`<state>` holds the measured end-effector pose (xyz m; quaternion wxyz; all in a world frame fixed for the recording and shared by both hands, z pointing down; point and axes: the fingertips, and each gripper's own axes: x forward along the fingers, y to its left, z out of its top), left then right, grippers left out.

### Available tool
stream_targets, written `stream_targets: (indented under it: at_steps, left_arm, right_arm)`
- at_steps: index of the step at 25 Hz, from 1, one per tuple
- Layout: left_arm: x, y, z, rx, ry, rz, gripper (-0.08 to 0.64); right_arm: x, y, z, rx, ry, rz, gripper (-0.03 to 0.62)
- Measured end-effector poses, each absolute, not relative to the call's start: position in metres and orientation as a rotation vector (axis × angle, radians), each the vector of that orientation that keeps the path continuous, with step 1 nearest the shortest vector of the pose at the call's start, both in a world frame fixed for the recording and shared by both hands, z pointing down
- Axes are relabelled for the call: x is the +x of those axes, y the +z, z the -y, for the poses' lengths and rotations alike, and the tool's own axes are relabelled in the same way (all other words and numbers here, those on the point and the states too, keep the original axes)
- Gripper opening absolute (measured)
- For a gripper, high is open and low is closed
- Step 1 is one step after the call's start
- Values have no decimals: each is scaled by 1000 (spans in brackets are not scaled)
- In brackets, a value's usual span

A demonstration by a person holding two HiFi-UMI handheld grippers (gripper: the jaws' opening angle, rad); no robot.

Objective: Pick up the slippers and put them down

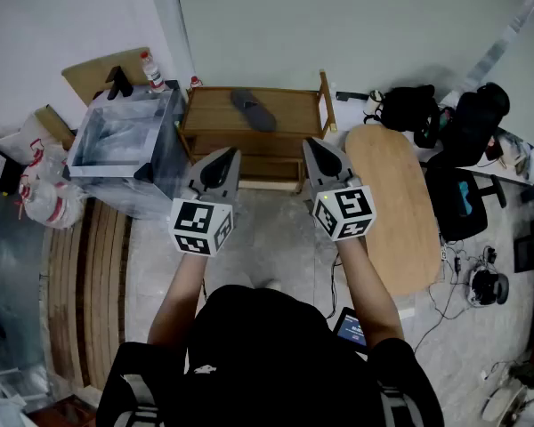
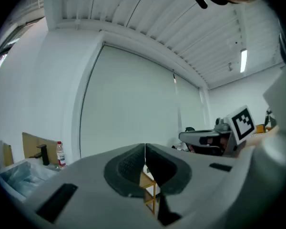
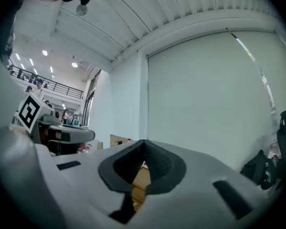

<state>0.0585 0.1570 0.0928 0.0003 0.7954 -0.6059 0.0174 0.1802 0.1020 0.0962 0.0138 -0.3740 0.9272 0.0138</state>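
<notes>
One dark grey slipper (image 1: 254,110) lies on the top shelf of a low wooden rack (image 1: 215,112) against the far wall. My left gripper (image 1: 226,157) and right gripper (image 1: 311,148) hang side by side in front of the rack, short of the slipper, both pointing level at the wall. Each has its jaws shut with nothing between them. In the left gripper view the closed left gripper (image 2: 145,148) shows a sliver of the wooden rack (image 2: 151,194) below its tips. The right gripper (image 3: 144,144) likewise looks over the rack (image 3: 140,182).
A clear plastic box (image 1: 125,145) stands left of the rack, with a water bottle (image 1: 151,69) and cardboard behind it. An oval wooden board (image 1: 396,205) lies on the floor at right, beside black bags (image 1: 463,123) and cables. Wooden slats (image 1: 84,274) lie at left.
</notes>
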Motion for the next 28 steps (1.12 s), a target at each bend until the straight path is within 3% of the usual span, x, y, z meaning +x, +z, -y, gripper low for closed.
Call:
stream_targets:
  at_steps: [28]
  left_arm:
    - [22,113,-85,2425,4,1918,6]
  right_arm:
    - [146,113,-42,-1121,74,-2951,-11]
